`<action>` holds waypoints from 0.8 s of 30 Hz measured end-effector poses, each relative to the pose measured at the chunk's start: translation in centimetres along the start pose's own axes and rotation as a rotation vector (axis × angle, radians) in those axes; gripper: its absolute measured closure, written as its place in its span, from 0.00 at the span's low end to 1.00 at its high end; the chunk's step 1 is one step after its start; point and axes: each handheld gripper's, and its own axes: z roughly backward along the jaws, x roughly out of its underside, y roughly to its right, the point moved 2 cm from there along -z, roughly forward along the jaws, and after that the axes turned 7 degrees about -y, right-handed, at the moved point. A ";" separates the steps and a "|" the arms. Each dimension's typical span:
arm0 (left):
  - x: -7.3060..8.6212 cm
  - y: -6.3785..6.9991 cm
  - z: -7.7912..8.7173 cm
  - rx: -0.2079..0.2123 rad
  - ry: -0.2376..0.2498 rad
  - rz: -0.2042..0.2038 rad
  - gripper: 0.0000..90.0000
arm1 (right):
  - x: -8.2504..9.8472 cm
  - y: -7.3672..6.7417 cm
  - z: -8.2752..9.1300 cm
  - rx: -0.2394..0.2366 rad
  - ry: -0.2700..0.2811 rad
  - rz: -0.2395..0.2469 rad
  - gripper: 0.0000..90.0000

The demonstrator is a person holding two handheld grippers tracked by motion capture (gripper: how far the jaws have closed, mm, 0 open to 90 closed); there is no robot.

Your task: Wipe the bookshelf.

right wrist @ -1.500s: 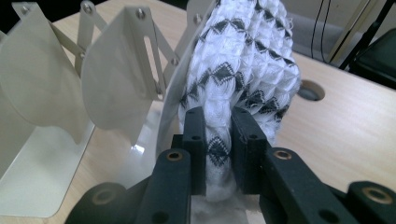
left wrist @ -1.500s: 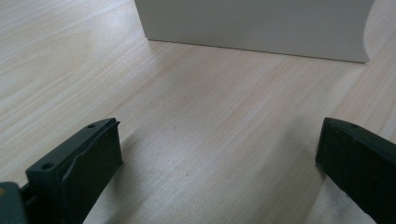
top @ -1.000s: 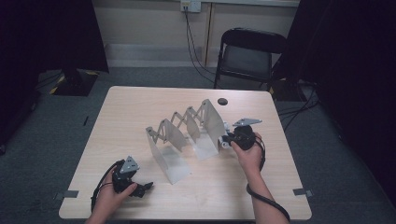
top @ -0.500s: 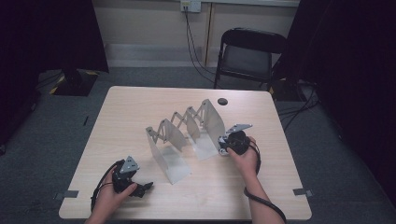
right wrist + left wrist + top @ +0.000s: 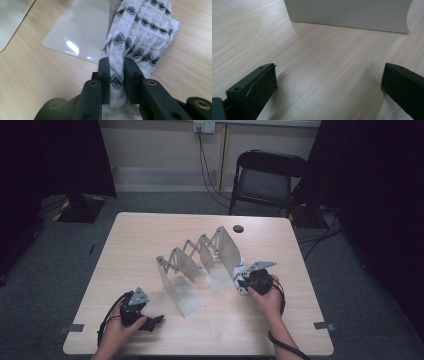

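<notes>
Right gripper (image 5: 117,82) pinching patterned white cloth (image 5: 140,37), bundle running lengthwise away from jaws, beside rack (image 5: 200,265)

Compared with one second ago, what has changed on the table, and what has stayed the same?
The right gripper, shut on the white patterned cloth, came down and toward the person, and now sits low beside the rack's right end plate. Nothing was taken or let go; the cloth stayed clamped. The left gripper stayed where it was near the front edge, jaws open and empty. The rack and the table did not move.
</notes>
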 end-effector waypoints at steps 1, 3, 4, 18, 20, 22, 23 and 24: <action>0.0 0.0 0.0 -0.001 0.000 -0.003 0.00 | 0.2 -0.1 0.2 -0.001 0.000 0.005 0.85; 0.0 0.0 0.0 -0.001 -0.001 -0.003 0.00 | 0.8 -0.2 0.6 -0.009 0.003 0.009 0.85; 0.0 0.0 0.0 0.000 0.000 0.000 0.00 | 1.1 -0.3 0.7 -0.015 0.006 0.011 0.85; 0.0 0.0 0.0 -0.001 0.000 0.001 0.00 | 5.2 -2.2 3.5 -0.079 0.026 0.025 0.84; 0.0 0.0 0.0 -0.001 0.000 0.002 0.00 | 5.7 -2.5 3.9 -0.085 0.021 0.032 0.83; 0.0 0.0 0.0 -0.002 0.000 0.003 0.00 | 6.1 -2.7 4.3 -0.081 0.019 0.041 0.83; 0.0 0.0 0.0 -0.003 0.000 0.004 0.00 | 6.4 -2.9 4.5 -0.082 0.018 0.045 0.83; 0.0 0.0 0.0 -0.002 0.001 0.004 0.00 | 6.6 -3.0 4.6 -0.084 0.016 0.048 0.82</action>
